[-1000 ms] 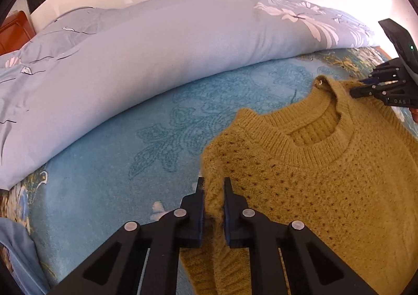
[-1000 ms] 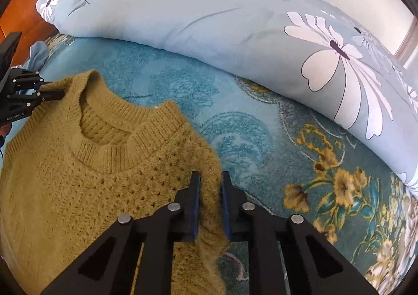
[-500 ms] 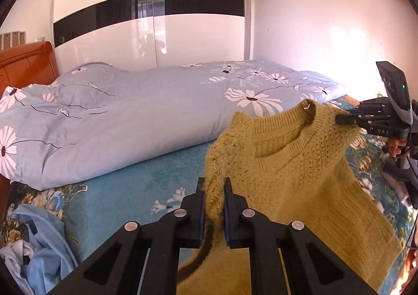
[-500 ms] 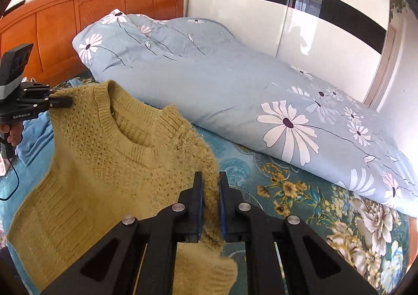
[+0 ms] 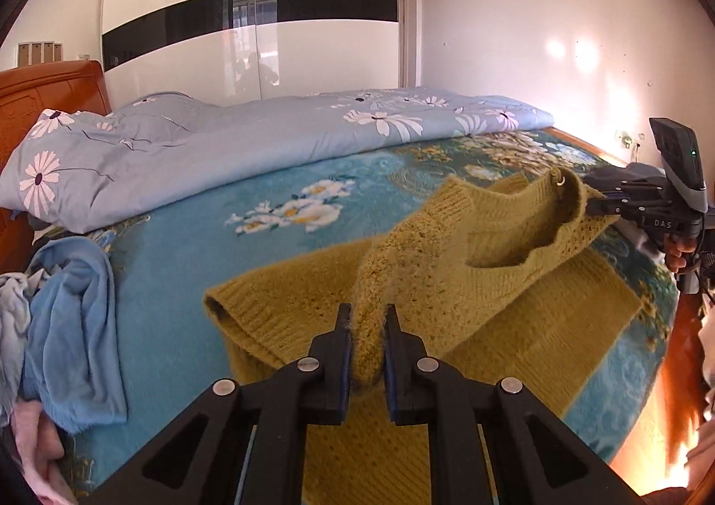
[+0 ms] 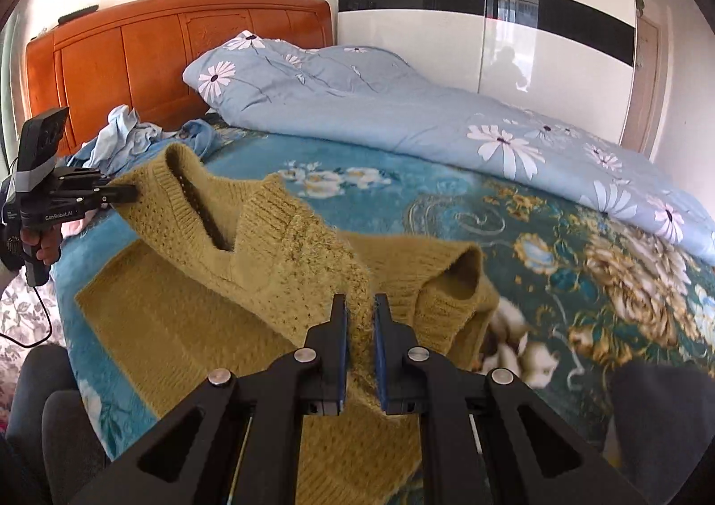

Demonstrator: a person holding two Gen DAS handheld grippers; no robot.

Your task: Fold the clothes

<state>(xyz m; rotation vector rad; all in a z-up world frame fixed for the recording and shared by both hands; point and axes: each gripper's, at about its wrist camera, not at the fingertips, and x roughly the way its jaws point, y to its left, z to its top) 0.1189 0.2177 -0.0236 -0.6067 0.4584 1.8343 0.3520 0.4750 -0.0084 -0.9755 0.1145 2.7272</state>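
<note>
A mustard-yellow knit sweater (image 5: pixel 469 281) lies partly on the blue floral bed cover, its neck end held up above its lower body. My left gripper (image 5: pixel 366 321) is shut on the sweater's left shoulder. My right gripper (image 6: pixel 359 313) is shut on the sweater (image 6: pixel 250 254) at its right shoulder. In the left wrist view the right gripper (image 5: pixel 594 205) pinches the far shoulder at the right edge. In the right wrist view the left gripper (image 6: pixel 132 194) pinches the far shoulder at the left. One sleeve cuff (image 5: pixel 219 308) lies open on the cover to the left.
A pale blue flowered duvet (image 5: pixel 268 138) is bunched along the far side of the bed. A heap of blue clothes (image 5: pixel 67 317) lies by the orange headboard (image 6: pixel 134 58). A white wardrobe (image 5: pixel 250 22) stands behind. The operator's dark-clad legs (image 6: pixel 661 406) are at the near edge.
Both grippers have carried the sweater's shoulders down and forward from the raised hanging position. The body and sleeves now rest on the bed cover, with the top part folding over it.
</note>
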